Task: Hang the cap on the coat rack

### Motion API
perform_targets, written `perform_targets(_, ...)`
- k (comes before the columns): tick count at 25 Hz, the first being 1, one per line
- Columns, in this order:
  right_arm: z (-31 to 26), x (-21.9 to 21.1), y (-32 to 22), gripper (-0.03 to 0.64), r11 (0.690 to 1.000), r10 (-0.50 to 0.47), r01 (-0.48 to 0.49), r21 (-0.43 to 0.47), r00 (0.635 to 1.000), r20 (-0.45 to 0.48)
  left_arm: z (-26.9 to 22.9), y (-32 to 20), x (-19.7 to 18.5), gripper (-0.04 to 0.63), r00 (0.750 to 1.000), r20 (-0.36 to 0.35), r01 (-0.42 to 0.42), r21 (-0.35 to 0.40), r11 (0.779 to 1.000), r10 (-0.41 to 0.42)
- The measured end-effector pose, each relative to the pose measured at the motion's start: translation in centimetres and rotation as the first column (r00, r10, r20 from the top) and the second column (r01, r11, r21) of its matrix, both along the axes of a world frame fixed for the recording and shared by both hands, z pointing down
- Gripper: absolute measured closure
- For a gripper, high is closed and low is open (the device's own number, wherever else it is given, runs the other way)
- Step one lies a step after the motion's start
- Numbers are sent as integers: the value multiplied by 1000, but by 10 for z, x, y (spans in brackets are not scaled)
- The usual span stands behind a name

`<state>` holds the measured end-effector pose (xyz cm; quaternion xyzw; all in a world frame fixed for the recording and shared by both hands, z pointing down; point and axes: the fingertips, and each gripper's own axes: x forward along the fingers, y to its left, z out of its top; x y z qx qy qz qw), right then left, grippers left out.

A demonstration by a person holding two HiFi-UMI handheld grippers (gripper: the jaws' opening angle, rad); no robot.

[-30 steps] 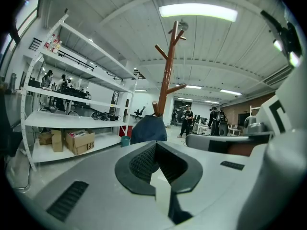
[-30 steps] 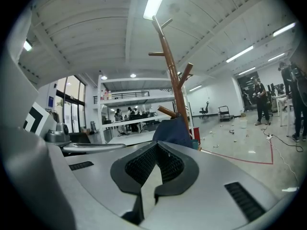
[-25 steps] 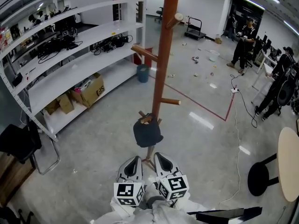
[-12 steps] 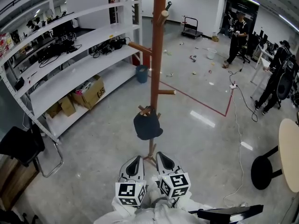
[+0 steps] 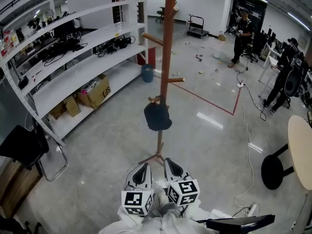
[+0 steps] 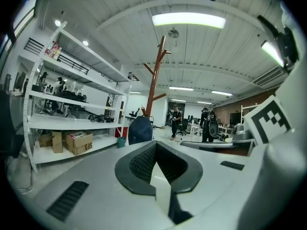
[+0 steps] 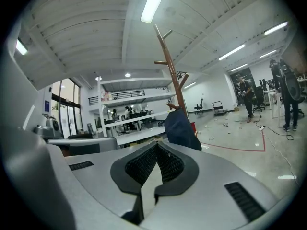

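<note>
Dark-blue cap (image 5: 157, 117): hanging off a low peg on the near side of the coat rack (image 5: 168, 57), peg tip poking out just above it. It's well clear of the left hand-held gripper (image 5: 140, 170) and the right hand-held gripper (image 5: 171, 168).
Wooden coat rack: reddish-brown pole, upright on the grey floor (image 5: 112, 150), with pegs angled out at several heights and feet splayed at the bottom.
Left hand-held gripper: low in the head view, close to the person's body and pointing toward the rack. In its own view (image 6: 156, 145) the jaws are together at the tips with nothing between them. The cap (image 6: 140, 130) and rack (image 6: 154, 80) sit beyond them.
Right hand-held gripper: right beside the left one, marker cubes nearly side by side. Jaws are closed up too (image 7: 156, 145), nothing pinched. The cap (image 7: 180, 128) shows just past the tips, hanging on the rack (image 7: 173, 80).
White shelving (image 5: 73, 77): runs along the left, with cables and gear on the shelves and cardboard boxes (image 5: 95, 94) on the bottom level.
Blue bin (image 5: 148, 74): on the floor by the far end of the shelving.
Red tape line (image 5: 207, 104): on the floor past the rack.
People (image 5: 241, 30): a few standing at the back right.
Round surface (image 5: 301, 155): pale top at the right edge, black stool (image 5: 273, 172) beside it.
</note>
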<state>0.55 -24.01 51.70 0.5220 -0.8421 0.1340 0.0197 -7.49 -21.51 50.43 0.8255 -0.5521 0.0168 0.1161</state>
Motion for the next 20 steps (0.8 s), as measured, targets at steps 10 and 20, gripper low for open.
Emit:
perform_targets(10,-7,-1,50,606,999,29,-29,15,1000,-8,-1,47,-2,603,1000,-10,-17,10,1000,17)
perform_targets(20,-21,5,64,606,998,9,-7,61,999,-31,-12,57,12,603,1000,-20,-3,31,1000,4)
